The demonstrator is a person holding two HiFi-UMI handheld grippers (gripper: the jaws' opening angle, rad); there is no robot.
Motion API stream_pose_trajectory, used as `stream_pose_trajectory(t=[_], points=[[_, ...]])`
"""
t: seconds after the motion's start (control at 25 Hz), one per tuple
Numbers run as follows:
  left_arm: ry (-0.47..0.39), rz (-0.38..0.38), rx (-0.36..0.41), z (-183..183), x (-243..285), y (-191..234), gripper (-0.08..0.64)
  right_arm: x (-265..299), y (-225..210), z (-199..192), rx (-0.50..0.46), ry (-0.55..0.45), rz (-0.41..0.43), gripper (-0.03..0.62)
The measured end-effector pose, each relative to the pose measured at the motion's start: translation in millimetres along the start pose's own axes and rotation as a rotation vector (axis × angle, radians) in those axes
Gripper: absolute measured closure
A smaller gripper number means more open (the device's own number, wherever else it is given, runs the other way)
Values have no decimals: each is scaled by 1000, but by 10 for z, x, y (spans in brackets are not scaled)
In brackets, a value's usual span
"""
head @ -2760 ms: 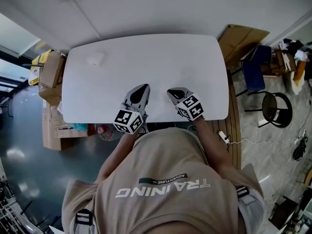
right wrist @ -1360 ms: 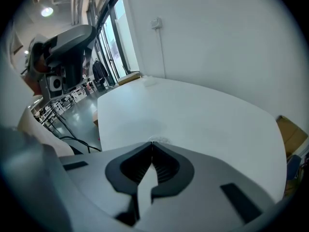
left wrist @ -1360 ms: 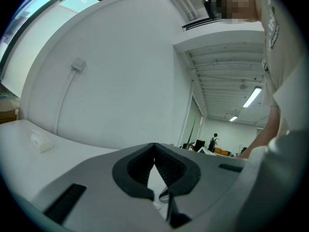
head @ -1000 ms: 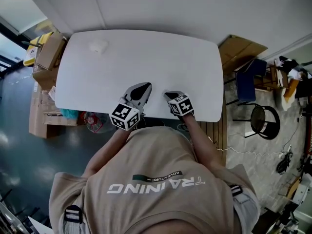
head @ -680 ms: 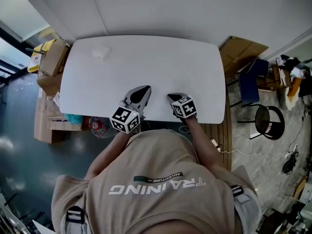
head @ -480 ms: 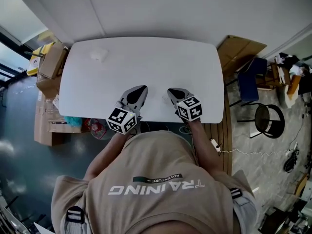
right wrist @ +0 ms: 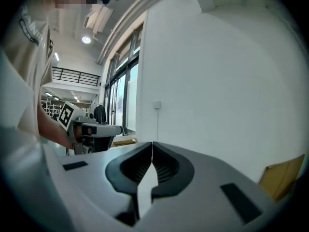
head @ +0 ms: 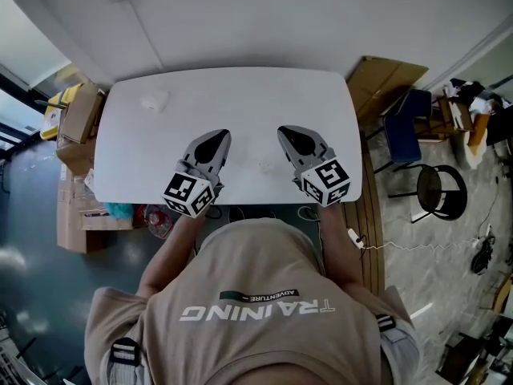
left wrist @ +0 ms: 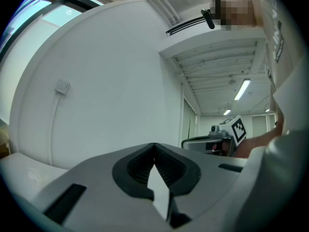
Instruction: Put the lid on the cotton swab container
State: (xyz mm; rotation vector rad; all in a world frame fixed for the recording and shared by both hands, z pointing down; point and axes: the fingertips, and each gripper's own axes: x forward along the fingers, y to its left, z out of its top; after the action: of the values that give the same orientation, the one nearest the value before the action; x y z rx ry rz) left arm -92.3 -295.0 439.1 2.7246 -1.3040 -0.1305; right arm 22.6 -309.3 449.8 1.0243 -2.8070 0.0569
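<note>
A small whitish object lies near the far left corner of the white table; it is too small to tell whether it is the container or the lid. My left gripper hovers over the table's front part, shut with nothing in it. My right gripper is beside it, a little apart, also shut and empty. In the left gripper view the jaws meet against the white wall, and the right gripper shows off to the side. The right gripper view shows its closed jaws and the left gripper.
Cardboard boxes stand on the floor left of the table. A flat cardboard sheet, a blue chair and a black stool are at the right. A white wall runs behind the table.
Both grippers have moved forward over the table and spread a little apart. The head view has shifted slightly. Both stay shut.
</note>
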Motion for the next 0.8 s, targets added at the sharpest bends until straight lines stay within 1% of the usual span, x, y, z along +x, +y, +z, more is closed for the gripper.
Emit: stream_pose_trajectory(t=[0.08,0.2,0.32,0.48,0.64,0.8], points=[[1,-9,13,31,22,-10,548,-52,-11,107,-16,-28,-11,574],[7,-22,14,51,73,-29,548,-126,-16,228,14,-81,1,574],[12,-33,23,47,105,-76,548,-188,-26,286,10,-113,-5,574],[22,-36,25,20,99,-118,548,-220,-26,221,17,-120,-11,574],[28,-24,-2,9,61,-111,548,-220,23,145,29,-115,11,574],[41,-15,1,-26,4,-88,548,-175,74,103,21,-98,25,574]])
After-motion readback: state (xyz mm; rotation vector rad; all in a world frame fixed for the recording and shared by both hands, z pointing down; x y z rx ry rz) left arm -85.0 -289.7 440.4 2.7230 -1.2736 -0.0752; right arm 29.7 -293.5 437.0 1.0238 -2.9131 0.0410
